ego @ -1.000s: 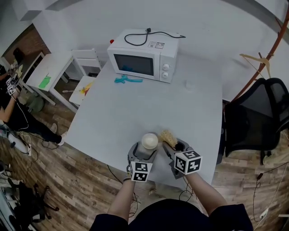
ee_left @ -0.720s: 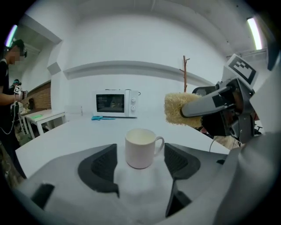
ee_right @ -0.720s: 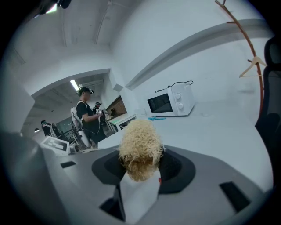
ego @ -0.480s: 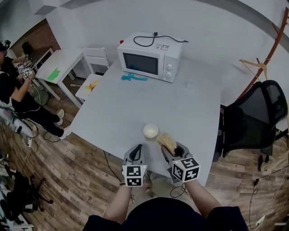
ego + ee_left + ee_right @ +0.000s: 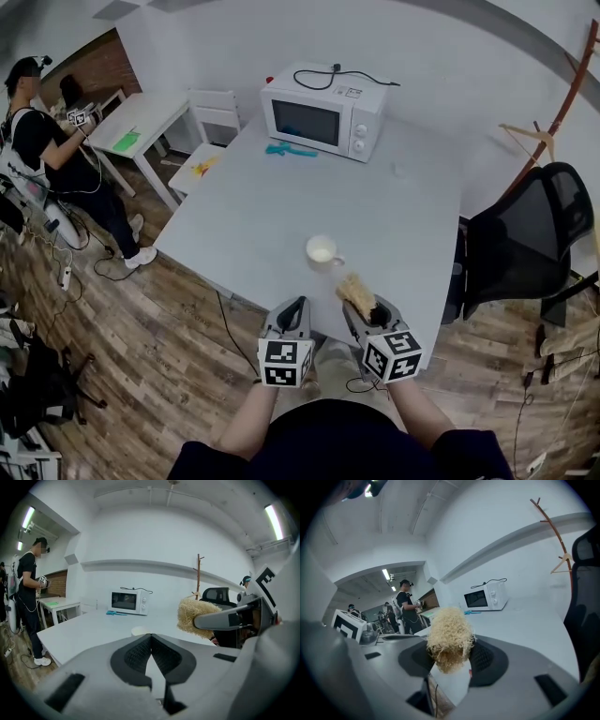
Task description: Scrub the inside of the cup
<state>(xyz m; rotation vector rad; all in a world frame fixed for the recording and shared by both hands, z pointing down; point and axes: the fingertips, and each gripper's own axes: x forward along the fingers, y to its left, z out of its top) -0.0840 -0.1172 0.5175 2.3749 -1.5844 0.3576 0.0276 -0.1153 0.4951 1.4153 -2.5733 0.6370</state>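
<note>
I am keeping the left gripper [image 5: 297,307] just off the near edge of the large pale grey table [image 5: 272,202]. Its jaws have just been closing and are now sitting pad to pad with nothing between them, so this hand is carrying nothing. The right gripper [image 5: 360,302] is clamping a tan, fibrous loofah scrubber [image 5: 355,290], which is sticking out past the jaw tips. I judge I am holding it that way so the bristly end, not the jaws, can go into a narrow opening.

The small white round cup [image 5: 322,250] is standing upright on the table a little beyond both grippers, slightly left of the scrubber and touching neither. With its mouth facing up it is lying ready for the scrubber, but nothing is steadying it, so I am expecting it to slide if pressed. The white microwave oven [image 5: 323,117] is sitting at the far side, well apart
</note>
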